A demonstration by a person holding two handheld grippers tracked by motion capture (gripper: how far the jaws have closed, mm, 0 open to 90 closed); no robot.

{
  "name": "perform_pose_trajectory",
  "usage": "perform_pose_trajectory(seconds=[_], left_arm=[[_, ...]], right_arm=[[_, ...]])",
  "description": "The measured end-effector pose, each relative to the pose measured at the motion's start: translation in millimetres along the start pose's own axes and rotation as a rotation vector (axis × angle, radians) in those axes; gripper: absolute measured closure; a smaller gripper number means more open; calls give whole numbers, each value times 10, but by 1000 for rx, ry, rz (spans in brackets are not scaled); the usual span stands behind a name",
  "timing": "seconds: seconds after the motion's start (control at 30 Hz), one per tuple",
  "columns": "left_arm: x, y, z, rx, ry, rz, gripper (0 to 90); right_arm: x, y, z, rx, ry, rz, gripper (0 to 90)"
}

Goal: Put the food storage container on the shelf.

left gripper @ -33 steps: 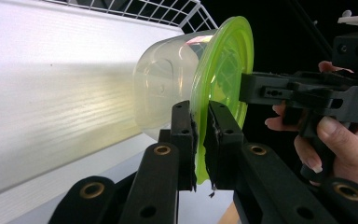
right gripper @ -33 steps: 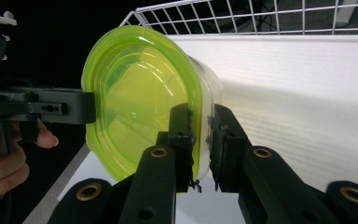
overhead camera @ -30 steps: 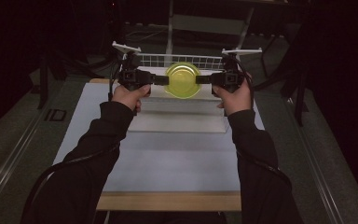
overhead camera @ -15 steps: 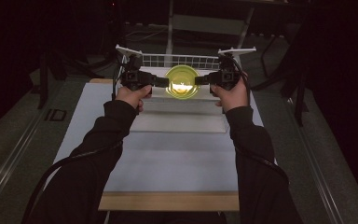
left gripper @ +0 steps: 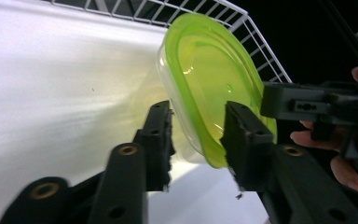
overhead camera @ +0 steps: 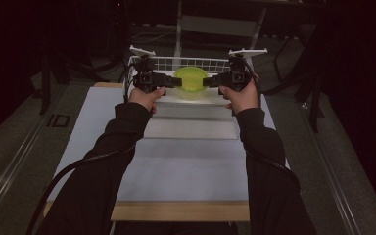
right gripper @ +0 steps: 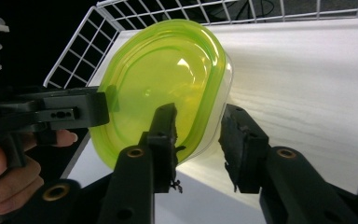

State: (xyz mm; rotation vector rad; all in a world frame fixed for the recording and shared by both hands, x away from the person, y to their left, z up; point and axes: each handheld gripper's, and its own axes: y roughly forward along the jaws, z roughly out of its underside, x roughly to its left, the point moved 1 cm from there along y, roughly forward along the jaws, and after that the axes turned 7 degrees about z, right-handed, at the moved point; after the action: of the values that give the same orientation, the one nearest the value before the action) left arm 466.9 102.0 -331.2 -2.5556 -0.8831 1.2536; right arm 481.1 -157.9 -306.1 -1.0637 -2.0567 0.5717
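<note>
A clear container with a yellow-green lid (overhead camera: 191, 81) stands tilted on its edge on the white floor of a wire basket (overhead camera: 210, 62). My left gripper (overhead camera: 172, 81) is at its left side and my right gripper (overhead camera: 209, 81) at its right. In the left gripper view the container's rim (left gripper: 205, 84) sits between my jaws (left gripper: 198, 126), which have just been opening. In the right gripper view the rim (right gripper: 163, 79) also lies between the jaws (right gripper: 198, 126), with a gap beside it. They too have just been opening.
The white wire basket (right gripper: 74, 51) stands at the table's far edge, its wire walls (left gripper: 256, 42) close behind the container. A white mat (overhead camera: 176, 161) covers the table in front, with a paler raised board (overhead camera: 196, 127) near the basket. Dark floor lies on both sides.
Both hands have eased a little forward and down toward the basket with the container. The jaws on each side now stand wider around its rim.
</note>
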Motion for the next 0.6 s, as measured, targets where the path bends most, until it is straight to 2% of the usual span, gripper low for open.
perform_pose_trajectory(seconds=[0.03, 0.13, 0.17, 0.23, 0.3, 0.4, 0.43, 0.5, 0.53, 0.6], left_arm=[[2, 10, -4, -5, 10, 2, 600], [-8, 13, -27, -13, 42, -42, 515], [-16, -2, -38, -23, 53, -57, 513], [-23, -53, -51, -58, 55, -50, 459], [-43, -104, -58, -75, 60, -49, 450], [-74, -197, -51, -89, 84, -42, 379], [-76, -240, -41, -89, 94, -38, 369], [-83, -343, 7, -122, 122, 23, 272], [-100, -389, 35, -132, 146, 16, 252], [-150, -463, 124, -143, 233, -43, 214]], right_arm=[[-7, 6, -1, -1, -5, 1, 631], [-14, 13, 3, -18, -17, -17, 561], [-9, 5, 4, -24, -23, -18, 541], [10, -28, 2, -47, -48, -20, 503], [31, -77, -1, -62, -70, -15, 482], [84, -181, 31, -86, -102, -18, 484], [105, -216, 56, -100, -117, -27, 490], [141, -264, 132, -107, -131, -34, 529], [159, -271, 182, -120, -144, -40, 576], [199, -251, 295, -104, -170, -28, 714]])
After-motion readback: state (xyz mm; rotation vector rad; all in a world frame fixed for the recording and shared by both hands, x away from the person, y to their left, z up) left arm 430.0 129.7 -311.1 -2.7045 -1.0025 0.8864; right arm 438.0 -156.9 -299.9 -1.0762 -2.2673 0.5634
